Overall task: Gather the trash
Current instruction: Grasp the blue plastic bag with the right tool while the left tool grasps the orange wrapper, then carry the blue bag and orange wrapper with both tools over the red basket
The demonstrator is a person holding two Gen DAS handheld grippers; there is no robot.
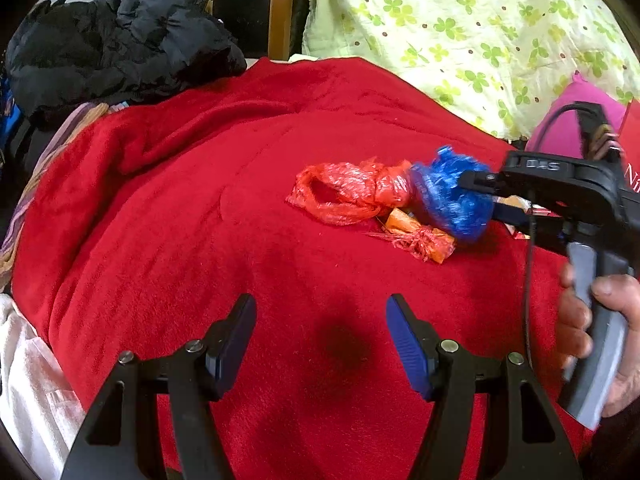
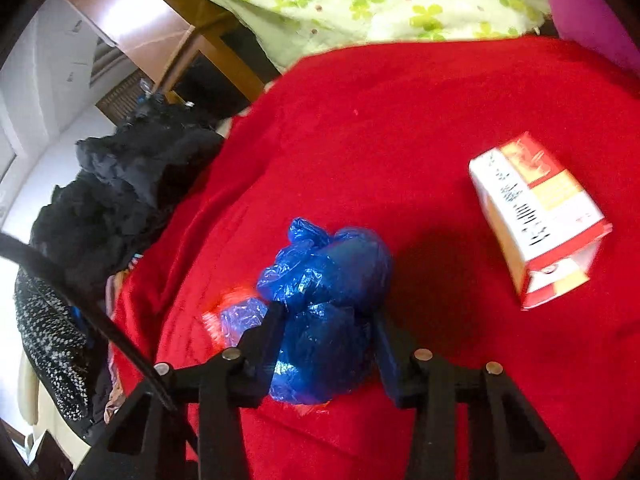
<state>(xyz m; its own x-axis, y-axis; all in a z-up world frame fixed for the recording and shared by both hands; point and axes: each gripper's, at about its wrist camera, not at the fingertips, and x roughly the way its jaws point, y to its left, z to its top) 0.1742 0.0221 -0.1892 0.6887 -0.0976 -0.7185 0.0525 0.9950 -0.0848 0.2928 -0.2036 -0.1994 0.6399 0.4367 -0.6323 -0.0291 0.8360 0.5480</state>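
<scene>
While the crumpled blue plastic bag (image 1: 452,192) sits pinched in the right gripper (image 1: 486,196), the left-wrist view shows most trash not yet collected: a crumpled red plastic bag (image 1: 352,192) and a small orange mesh wrapper (image 1: 420,240) lie on the red fleece blanket (image 1: 200,200), both just beside the blue bag. No bin or collection point is in view. Judgement: task at an early stage, one item in hand, at least two left. Left gripper (image 1: 320,336) hovers low over bare blanket, fingers spread wide, nothing between them. Right hand (image 1: 592,320) wraps the grey handle, tool reaching in from the right, roughly level.

Right-wrist view: right gripper's fingers (image 2: 264,336) clamp the blue bag from both sides; the bag bulges forward past the tips, near or on the blanket, cannot tell which. A red scrap shows at its left edge. A red-and-white cardboard box (image 2: 540,216) lies tilted on the blanket, well apart to the right; likely also trash.
</scene>
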